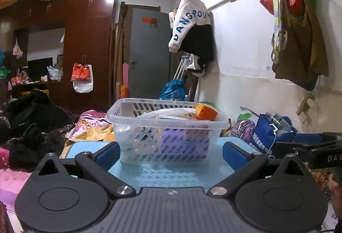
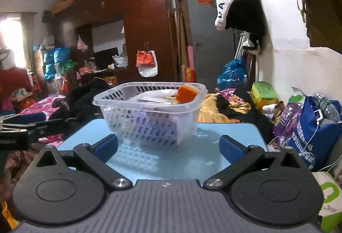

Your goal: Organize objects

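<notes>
A clear slotted plastic basket (image 1: 136,117) (image 2: 119,109) stands on a small light-blue table (image 1: 171,175) (image 2: 235,132). Inside it lie an orange box (image 1: 206,113) (image 2: 187,94), a purple pack (image 1: 181,136) (image 2: 162,126) and white items. My left gripper (image 1: 171,151) is open just in front of the basket, blue pads wide apart, nothing between them. My right gripper (image 2: 168,145) is open too, a little short of the basket. Each gripper shows at the edge of the other's view: the right gripper's body (image 1: 310,147), the left gripper's body (image 2: 21,126).
The table sits on a bed strewn with dark clothes (image 1: 32,126) and a yellow blanket (image 2: 213,109). A blue tote bag (image 1: 269,134) (image 2: 314,132) and purple bag (image 2: 288,117) crowd the right, by the wall. A wardrobe (image 1: 85,40) and grey door (image 1: 147,51) stand behind.
</notes>
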A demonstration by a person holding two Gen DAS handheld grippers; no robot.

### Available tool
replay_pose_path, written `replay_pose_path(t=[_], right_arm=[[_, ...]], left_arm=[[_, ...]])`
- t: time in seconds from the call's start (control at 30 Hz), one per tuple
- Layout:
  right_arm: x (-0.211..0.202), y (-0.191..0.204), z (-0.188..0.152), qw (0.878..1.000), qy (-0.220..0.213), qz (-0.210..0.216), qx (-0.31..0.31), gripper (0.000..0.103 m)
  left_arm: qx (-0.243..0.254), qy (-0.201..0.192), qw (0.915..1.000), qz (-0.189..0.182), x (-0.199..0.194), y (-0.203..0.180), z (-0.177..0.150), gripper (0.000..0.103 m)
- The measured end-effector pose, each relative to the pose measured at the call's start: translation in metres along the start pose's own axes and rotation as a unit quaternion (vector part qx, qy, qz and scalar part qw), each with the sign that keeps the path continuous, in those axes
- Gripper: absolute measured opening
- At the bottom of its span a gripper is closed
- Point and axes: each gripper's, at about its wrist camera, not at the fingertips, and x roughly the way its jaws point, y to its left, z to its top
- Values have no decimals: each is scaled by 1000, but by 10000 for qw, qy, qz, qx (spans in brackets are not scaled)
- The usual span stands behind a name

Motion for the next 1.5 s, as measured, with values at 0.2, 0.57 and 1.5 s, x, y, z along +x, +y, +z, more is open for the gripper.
replay_pose_path(t=[0.2,0.57,1.5], right_arm=[[-7,11,-9,9999,15,10,-158,103],[-17,5,-13,9999,-67,90,-9,103],[-21,5,-16,9999,-148,61,-56,103]], left_arm=[[102,12,9999,65,-4,-8,-2,102],[149,75,9998,105,-5,-13,-5,102],[195,124,9997,33,-2,-21,-10,102]])
